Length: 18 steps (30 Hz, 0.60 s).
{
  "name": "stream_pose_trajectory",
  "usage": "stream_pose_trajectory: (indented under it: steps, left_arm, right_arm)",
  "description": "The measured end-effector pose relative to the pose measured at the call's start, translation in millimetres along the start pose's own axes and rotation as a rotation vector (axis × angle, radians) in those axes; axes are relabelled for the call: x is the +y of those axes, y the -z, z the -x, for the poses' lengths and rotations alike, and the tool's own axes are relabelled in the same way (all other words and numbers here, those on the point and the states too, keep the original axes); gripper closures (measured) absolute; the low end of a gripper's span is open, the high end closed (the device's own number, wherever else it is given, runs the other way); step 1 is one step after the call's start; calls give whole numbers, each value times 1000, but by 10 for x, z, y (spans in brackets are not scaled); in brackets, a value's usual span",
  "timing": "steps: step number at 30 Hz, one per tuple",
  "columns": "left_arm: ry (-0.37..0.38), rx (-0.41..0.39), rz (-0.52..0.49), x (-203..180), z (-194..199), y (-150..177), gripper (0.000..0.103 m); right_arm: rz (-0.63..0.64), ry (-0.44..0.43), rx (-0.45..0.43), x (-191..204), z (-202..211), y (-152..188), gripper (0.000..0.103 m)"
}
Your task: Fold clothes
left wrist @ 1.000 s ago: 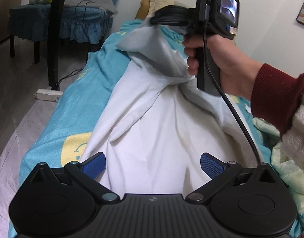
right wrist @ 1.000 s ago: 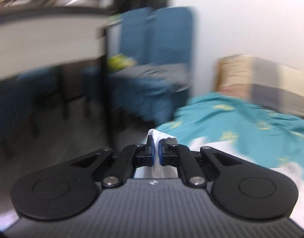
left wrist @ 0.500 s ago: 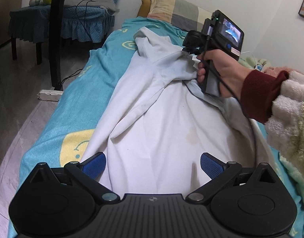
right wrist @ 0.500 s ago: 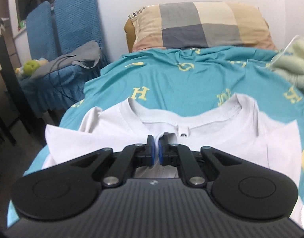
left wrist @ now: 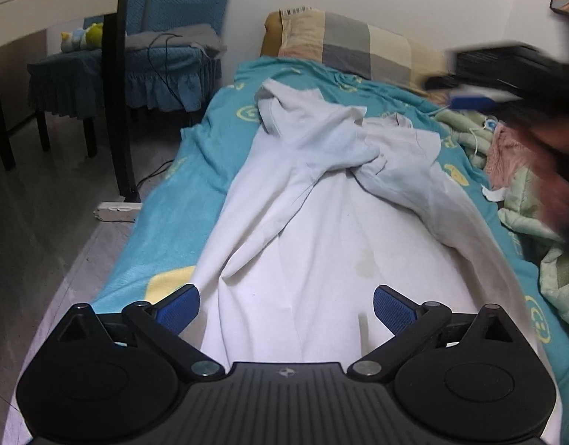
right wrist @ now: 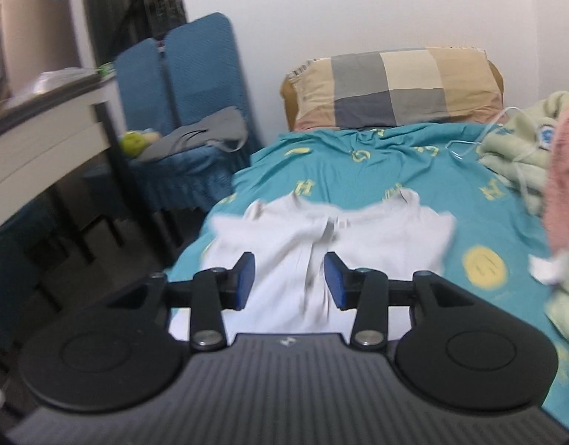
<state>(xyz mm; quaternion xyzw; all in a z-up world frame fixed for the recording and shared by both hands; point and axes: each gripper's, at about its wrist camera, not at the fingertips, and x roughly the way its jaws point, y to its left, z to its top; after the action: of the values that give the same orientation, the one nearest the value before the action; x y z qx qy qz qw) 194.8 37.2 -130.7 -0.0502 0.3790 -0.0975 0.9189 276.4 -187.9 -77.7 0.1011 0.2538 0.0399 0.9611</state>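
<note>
A white T-shirt (left wrist: pixel 332 230) lies lengthwise on a teal bed sheet (left wrist: pixel 195 193), its sleeve folded in over the middle near the collar. My left gripper (left wrist: pixel 286 309) is open and empty, low over the shirt's near hem. My right gripper (right wrist: pixel 289 280) is open and empty above the shirt (right wrist: pixel 284 237) on the collar side. It also shows blurred at the right edge of the left wrist view (left wrist: pixel 507 74).
A checked pillow (right wrist: pixel 395 89) lies at the head of the bed. Green and pink blankets (left wrist: pixel 525 170) are piled along the right side. A blue chair (right wrist: pixel 180 111) with grey cloth and a table leg (left wrist: pixel 117 85) stand left of the bed.
My right gripper has opened and let go of the shirt's sleeve, which now lies folded on the shirt. The right gripper has pulled up and away to the right. My left gripper stays put.
</note>
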Motion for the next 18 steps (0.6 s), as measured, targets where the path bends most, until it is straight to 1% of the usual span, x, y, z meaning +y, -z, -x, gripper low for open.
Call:
stream_pose_trajectory:
  steps: [4,7,9,11,13,15,16,18]
  left_arm:
    - [-18,-25,-19,-59,243,28,4]
    - [-33,-29,-6,-50,442,72,5]
    - [-48,-26,20,11,591,114,6]
    - [-79,-2,51,101,739,149,10]
    - [-93,28,83,187,869,170,12]
    - [-87,59,129,275,986,186,15]
    - [-73,69,155,306,1032,187,17]
    - [-38,90,193,337,1099,188,22]
  right_arm:
    - [2,-12,-9,22,952,241,59]
    - [2,-18,-21,33,1643,429,59]
    - [-22,-14,-37,-34,1906,570,59]
    - [-65,-2,-32,-160,2026,656,59]
    - [-104,25,-23,-304,2029,685,59]
    - [-137,43,-10,-424,1973,684,58]
    - [-153,41,-3,-467,1942,684,57]
    - [-185,25,9,-535,1882,682,57]
